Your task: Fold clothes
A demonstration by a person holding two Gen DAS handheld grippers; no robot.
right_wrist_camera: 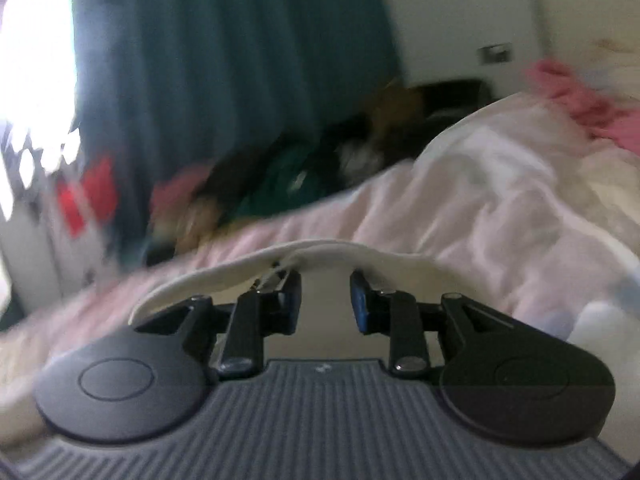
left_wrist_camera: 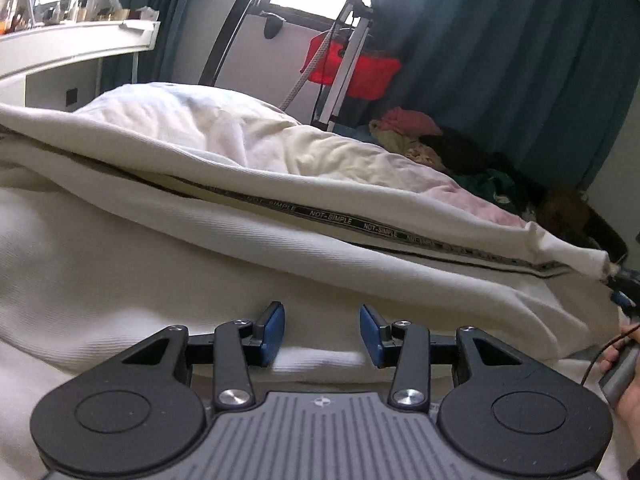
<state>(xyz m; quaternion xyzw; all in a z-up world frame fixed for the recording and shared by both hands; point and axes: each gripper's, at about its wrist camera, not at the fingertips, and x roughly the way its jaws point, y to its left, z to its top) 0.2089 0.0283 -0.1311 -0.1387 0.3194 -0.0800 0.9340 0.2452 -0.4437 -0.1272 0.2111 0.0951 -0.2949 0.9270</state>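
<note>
Left wrist view: the left hand-held gripper [left_wrist_camera: 322, 334] is resting low on the cream garment [left_wrist_camera: 160, 264], pads spread and gripping nothing, likely pinning the cloth flat on the bed [left_wrist_camera: 472, 196]. At the far right, the garment's corner [left_wrist_camera: 592, 262] is being drawn taut.

Right wrist view: the right hand-held gripper [right_wrist_camera: 325, 300] is spread; a cream edge [right_wrist_camera: 320, 254] is draping across its fingertips, not pinched.

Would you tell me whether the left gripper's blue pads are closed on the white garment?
No, the left gripper is open, its blue pads apart over the white garment.
</note>
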